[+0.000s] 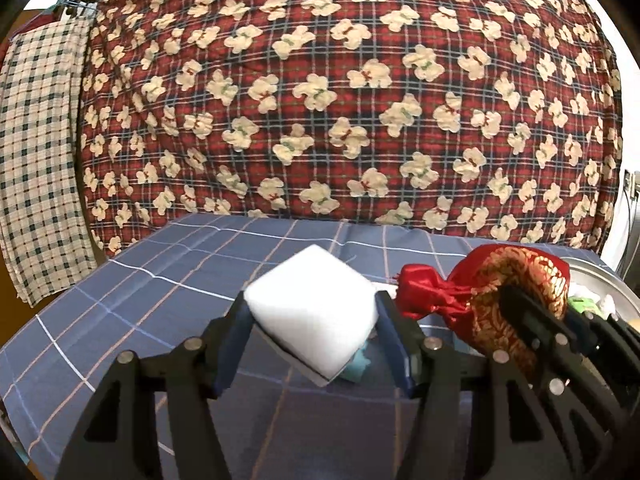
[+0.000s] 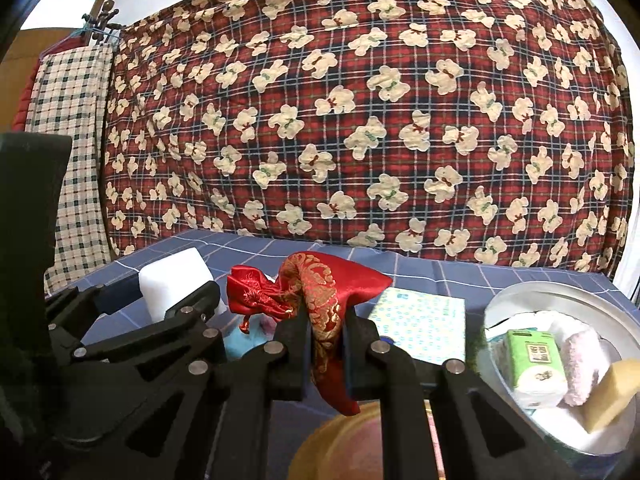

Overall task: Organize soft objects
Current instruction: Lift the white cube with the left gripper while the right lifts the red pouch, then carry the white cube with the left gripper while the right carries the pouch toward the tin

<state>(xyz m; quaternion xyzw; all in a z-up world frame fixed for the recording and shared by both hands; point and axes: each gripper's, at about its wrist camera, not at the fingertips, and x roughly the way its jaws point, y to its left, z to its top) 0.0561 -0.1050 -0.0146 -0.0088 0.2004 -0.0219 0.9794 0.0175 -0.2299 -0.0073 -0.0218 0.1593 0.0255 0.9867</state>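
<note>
The left gripper (image 1: 314, 330) has its fingers (image 1: 236, 340) closed against two opposite sides of a white foam block (image 1: 316, 312), which is held tilted and raised above the desk (image 1: 120, 320). A pale blue item (image 1: 356, 368) shows just under the block's lower edge; its identity cannot be determined.

The right gripper (image 2: 328, 344) has its fingers (image 2: 294, 344) set narrow, pinching a fold of a red and gold brocade drawstring pouch (image 2: 320, 280). The pouch stands above the fingers, its gathered red neck (image 2: 252, 292) pointing toward the left gripper, and its lower end hangs below the fingers.

In the right wrist view, a flat packet with a blue dotted pattern (image 2: 420, 324) lies on the desk just beside the pouch. Further right is a round metal tin (image 2: 616, 316) containing a green tissue pack (image 2: 532, 360), a pink fluffy cloth (image 2: 580, 364) and a yellow sponge (image 2: 612, 392). A round gold-rimmed object (image 2: 340, 444) sits below the right gripper, partly hidden.

The desk carries a blue checked cloth. Behind it hangs a red plaid quilt with a cream bear pattern (image 1: 340, 100), and a cream and green checked fabric (image 1: 36, 160) hangs at its left.
</note>
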